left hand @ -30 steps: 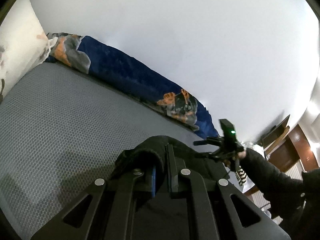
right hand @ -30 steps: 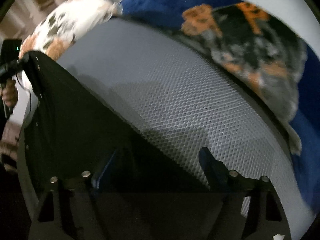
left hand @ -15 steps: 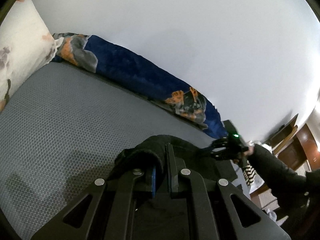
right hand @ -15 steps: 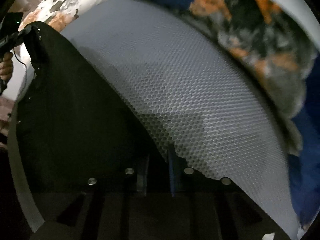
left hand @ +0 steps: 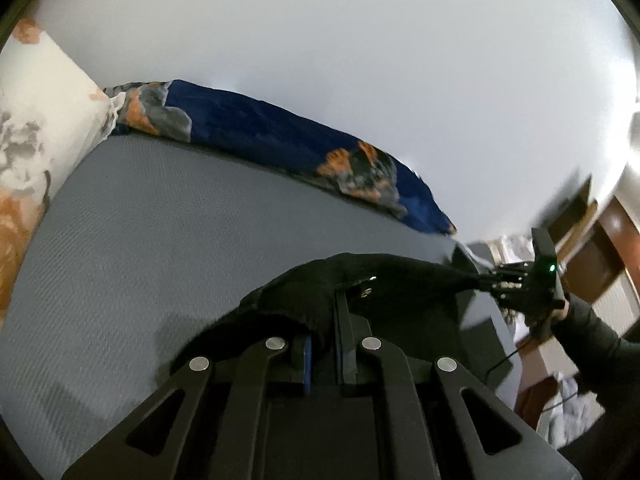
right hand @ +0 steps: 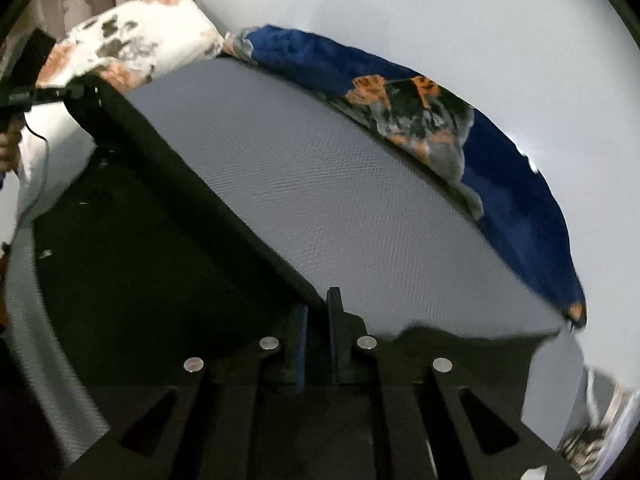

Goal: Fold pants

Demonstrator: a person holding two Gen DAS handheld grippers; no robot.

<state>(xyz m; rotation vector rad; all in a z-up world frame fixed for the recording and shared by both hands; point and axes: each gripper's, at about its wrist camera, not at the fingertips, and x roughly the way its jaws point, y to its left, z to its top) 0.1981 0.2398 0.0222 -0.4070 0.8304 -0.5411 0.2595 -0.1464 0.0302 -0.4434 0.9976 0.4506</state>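
The black pants (left hand: pixel 392 280) are stretched taut between both grippers above the grey mattress (left hand: pixel 160 216). My left gripper (left hand: pixel 324 320) is shut on one end of the pants' edge; the cloth bunches over its fingers. My right gripper (right hand: pixel 318 320) is shut on the other end, and the pants (right hand: pixel 152 240) hang down as a wide black sheet to its left. The left wrist view shows the right gripper (left hand: pixel 490 278) at the far right. The right wrist view shows the left gripper (right hand: pixel 70 91) at the upper left.
A blue blanket with orange and grey print (left hand: pixel 280 140) lies along the mattress's far edge by the white wall. A white floral pillow (right hand: pixel 136 44) sits at the head end. Dark wooden furniture (left hand: pixel 600 248) stands beyond the foot of the bed.
My right gripper has shut on the pants' edge; a second ago its fingers stood wide apart. Both grippers have lifted and moved apart, and the pants are pulled taut.
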